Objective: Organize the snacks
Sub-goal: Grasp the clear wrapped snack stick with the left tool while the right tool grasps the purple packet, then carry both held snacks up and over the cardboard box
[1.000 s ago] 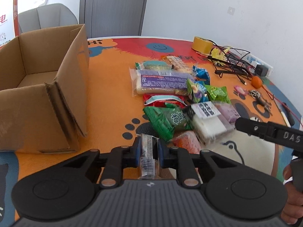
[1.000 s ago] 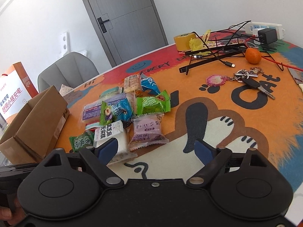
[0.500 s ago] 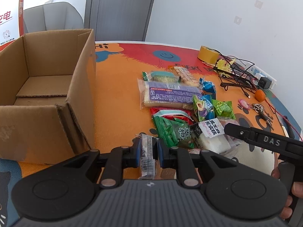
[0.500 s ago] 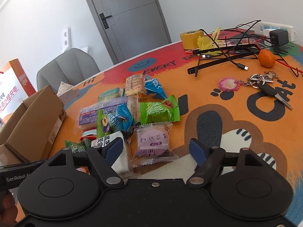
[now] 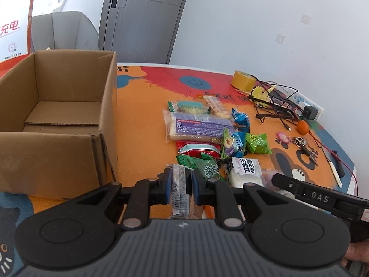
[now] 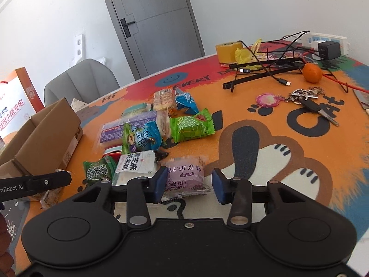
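Left gripper (image 5: 181,185) was clamped on a thin clear snack packet (image 5: 180,192), near the cardboard box (image 5: 69,124); right gripper (image 6: 186,185) was closing around the purple packet (image 6: 185,173) on the bench (image 6: 265,147); light, crinkly, slippery stuff, best pinched mid-body

**Snacks heaped right of an open carton**

A brown cardboard box (image 5: 57,124) stands open-topped on the left of the worktop, nothing lying in it. To its right lies a loose heap of packets: a long purple biscuit pack (image 5: 198,127) at the far end, a bright green sweet (image 6: 191,125) on the right, a white sesame cake pack (image 6: 136,165) and a pale purple pastry packet (image 6: 185,173) nearest. One clear-wrapped snack (image 5: 181,184) stands on edge, lifted at the near side.
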Demonstrator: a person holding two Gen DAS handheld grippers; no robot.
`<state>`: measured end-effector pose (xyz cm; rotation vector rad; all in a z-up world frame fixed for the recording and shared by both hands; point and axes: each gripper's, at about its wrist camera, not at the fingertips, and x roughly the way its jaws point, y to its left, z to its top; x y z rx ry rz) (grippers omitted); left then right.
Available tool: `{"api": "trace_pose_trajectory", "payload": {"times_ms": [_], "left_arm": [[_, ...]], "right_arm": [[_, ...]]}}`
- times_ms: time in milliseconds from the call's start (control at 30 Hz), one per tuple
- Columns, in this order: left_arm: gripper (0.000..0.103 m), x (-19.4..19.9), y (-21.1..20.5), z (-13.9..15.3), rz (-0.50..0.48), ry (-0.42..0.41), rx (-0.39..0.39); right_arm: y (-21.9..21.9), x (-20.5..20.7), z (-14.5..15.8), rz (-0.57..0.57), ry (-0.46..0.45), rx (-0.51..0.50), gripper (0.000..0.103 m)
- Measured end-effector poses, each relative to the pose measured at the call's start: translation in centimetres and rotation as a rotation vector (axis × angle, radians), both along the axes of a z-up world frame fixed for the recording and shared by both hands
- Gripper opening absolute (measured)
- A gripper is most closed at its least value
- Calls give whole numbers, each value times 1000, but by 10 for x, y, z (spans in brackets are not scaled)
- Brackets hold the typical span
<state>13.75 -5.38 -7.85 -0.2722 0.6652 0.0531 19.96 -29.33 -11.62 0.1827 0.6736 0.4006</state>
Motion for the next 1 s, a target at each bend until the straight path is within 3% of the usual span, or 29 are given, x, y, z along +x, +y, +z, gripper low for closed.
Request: {"api": "trace_pose_trajectory", "payload": {"times_ms": [300,333,367,433,567,633,700,733,767,900,1000], "left_arm": [[17,-27,-6,25,15,-65,23],[17,-30,-6,28,18,-71,27],[17,-32,-6,31,22,-77,31],[17,-37,-5,36,29,-88,36],[17,-43,0,44,52,-108,48],[17,-45,3,46,59,-110,46],[17,-47,6,47,67,-115,45],[18,-47,8,47,71,-117,43],[18,-48,10,47,77,-118,40],[18,-51,19,47,96,-123,24],[18,-54,25,46,108,-128,20]], "right_arm": [[-10,-21,15,22,-46,58,40],[-10,-22,17,27,-54,64,27],[-11,-22,18,42,-52,82,2],[-13,-22,21,61,-29,134,1],[-5,-28,26,77,-65,104,2],[-3,-26,26,75,-41,98,7],[-1,-26,25,70,-26,79,32],[-1,-27,24,60,-29,67,53],[-1,-28,23,44,-35,55,67],[3,-29,16,28,-11,3,72],[8,-29,7,22,7,-52,84]]}}
